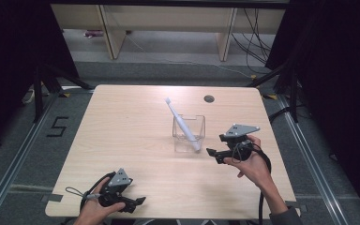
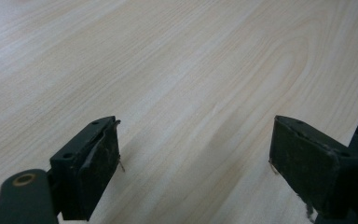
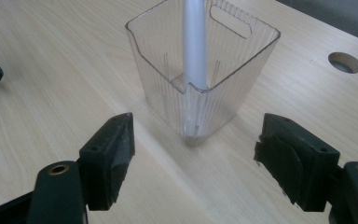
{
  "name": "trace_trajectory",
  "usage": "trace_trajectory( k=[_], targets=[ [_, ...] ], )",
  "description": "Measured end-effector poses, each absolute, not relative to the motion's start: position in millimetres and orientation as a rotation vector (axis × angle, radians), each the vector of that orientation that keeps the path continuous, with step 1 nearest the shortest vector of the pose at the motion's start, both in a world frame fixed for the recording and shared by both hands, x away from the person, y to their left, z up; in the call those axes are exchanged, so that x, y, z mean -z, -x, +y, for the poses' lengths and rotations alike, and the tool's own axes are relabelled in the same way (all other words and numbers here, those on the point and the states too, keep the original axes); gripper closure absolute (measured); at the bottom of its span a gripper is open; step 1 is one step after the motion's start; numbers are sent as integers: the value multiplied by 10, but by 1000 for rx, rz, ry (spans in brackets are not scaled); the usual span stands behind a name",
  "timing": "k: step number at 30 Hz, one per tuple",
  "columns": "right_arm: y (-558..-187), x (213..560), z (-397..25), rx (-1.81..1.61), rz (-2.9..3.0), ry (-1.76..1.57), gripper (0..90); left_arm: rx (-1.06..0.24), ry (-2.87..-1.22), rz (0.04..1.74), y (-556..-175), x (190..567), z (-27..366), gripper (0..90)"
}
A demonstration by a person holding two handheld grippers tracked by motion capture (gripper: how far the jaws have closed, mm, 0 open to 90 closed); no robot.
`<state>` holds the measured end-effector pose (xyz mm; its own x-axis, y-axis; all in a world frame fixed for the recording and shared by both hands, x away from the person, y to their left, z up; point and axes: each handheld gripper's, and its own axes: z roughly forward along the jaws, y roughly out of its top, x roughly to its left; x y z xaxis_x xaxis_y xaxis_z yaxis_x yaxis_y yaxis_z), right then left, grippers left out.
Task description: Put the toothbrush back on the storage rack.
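Right gripper (image 1: pixel 214 154) held just off the table, jaws spread wide and empty, aimed leftward at the clear plastic bin (image 1: pixel 188 135) standing just beside it. Seen along its own jaws, faced one corner of that clear plastic bin (image 3: pixel 200 88) head-on, near but apart, nothing between the pads. Inside the bin, leaned a white electric toothbrush (image 1: pixel 182 123): thick handle end down in the corner nearest the right gripper, brush head up and out over the far-left rim, long axis tilted away from the person and toward the left. In the right gripper view, showed that handle (image 3: pixel 195 42) rising straight up behind the near corner and out of the top of the frame.

Left gripper (image 1: pixel 140 201) kept low at the near edge of the table (image 1: pixel 122 122), well apart from the bin, jaws likewise wide, bare wood (image 2: pixel 177 70) between them.

Judged the right hand (image 1: pixel 251 164) far nearer; likely called for a lift above the rim and a closing across the slanted shaft, not along it.
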<state>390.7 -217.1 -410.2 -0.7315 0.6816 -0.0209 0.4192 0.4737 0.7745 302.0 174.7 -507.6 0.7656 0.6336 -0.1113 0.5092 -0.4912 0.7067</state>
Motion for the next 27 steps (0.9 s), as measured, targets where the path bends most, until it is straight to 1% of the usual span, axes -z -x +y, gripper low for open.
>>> trace_trajectory(
  k=[3,4,5,6,8,12,14,18,19,23,25,27],
  targets=[
    [-3893,4124,-2178,-1123,2403,-926,272,-209,-2196,850,-3021,5077,1748,152],
    [-3883,4131,-2177,-1124,2416,-935,272,-227,-2211,841,-3031,5074,1758,152],
    [-3862,4136,-2171,-1122,2409,-974,272,-210,-2197,849,-3021,5076,1749,152],
    [-3876,4140,-2185,-1113,2408,-925,272,-209,-2196,848,-3020,5077,1747,152],
    [-3854,4151,-2181,-1116,2415,-967,272,-210,-2196,849,-3020,5076,1748,152],
    [-3844,4149,-2194,-1109,2412,-929,272,-230,-2219,833,-3034,5069,1765,152],
    [-3828,4161,-2187,-1125,2421,-941,272,-212,-2194,850,-3019,5076,1748,152],
    [-3800,4182,-2202,-1107,2425,-908,264,-227,-2212,840,-3031,5074,1759,152],
    [-3770,4194,-2189,-1111,2433,-956,264,-227,-2212,840,-3031,5074,1759,152],
    [-3783,4222,-2222,-1109,2439,-907,257,-209,-2197,849,-3021,5078,1747,152],
    [-3766,4238,-2240,-1116,2434,-926,252,-229,-2213,841,-3032,5074,1758,152],
    [-3744,4250,-2247,-1115,2431,-962,251,-214,-2221,835,-3028,5070,1762,152]
  ],
)
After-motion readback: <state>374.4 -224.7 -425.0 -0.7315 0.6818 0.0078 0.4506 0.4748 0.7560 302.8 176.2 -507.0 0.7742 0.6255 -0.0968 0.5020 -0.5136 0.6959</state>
